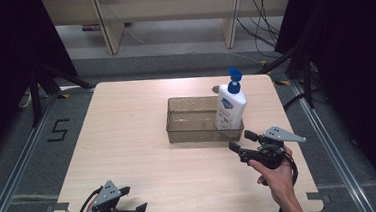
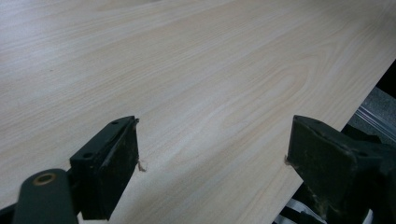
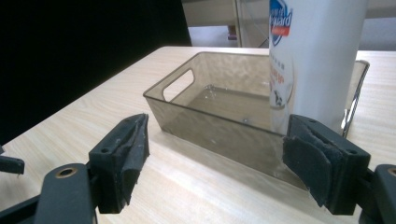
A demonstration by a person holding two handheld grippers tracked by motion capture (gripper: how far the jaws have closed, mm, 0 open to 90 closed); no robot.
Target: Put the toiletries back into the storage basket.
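A white pump bottle (image 1: 230, 107) with a blue pump head stands upright in the right end of a clear brownish plastic bin (image 1: 190, 134) on the wooden table. In the right gripper view the bottle (image 3: 317, 60) rises inside the bin (image 3: 215, 126) just beyond the jaws. My right gripper (image 1: 242, 140) is held open just in front of the bin's near right corner, with nothing between its jaws. My left gripper (image 1: 133, 199) rests open near the table's front left edge, far from the bin. In its own view the left gripper (image 2: 212, 154) spans bare wood.
The light wooden table (image 1: 128, 140) has its front edge close under both hands. Black curtains hang at both sides. Wooden furniture legs and cables stand on the floor behind the table. A floor marking reads 5 at the left.
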